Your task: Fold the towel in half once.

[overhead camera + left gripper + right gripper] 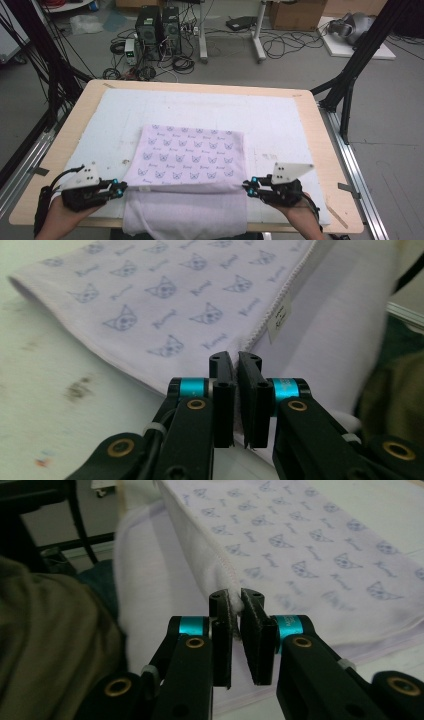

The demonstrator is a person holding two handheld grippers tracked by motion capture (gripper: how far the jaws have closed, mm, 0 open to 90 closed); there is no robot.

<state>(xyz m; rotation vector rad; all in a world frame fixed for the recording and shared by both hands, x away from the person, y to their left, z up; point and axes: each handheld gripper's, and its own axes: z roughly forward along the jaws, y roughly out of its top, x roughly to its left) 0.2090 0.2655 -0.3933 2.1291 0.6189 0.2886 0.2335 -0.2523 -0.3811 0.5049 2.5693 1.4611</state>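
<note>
A lavender towel printed with small cat faces lies on the white mat, its upper layer lifted at the near edge. A plain layer beneath hangs over the table's front edge. My left gripper is shut on the printed layer's near left corner; in the left gripper view the jaws pinch the towel at its hem. My right gripper is shut on the near right corner. In the right gripper view the stitched edge of the towel is bunched between the jaws.
A white mat covers the wooden table. A small label hangs from the towel's hem. Beyond the table are computer towers, loose cables, desk legs and cardboard boxes. Black frame posts stand at both sides.
</note>
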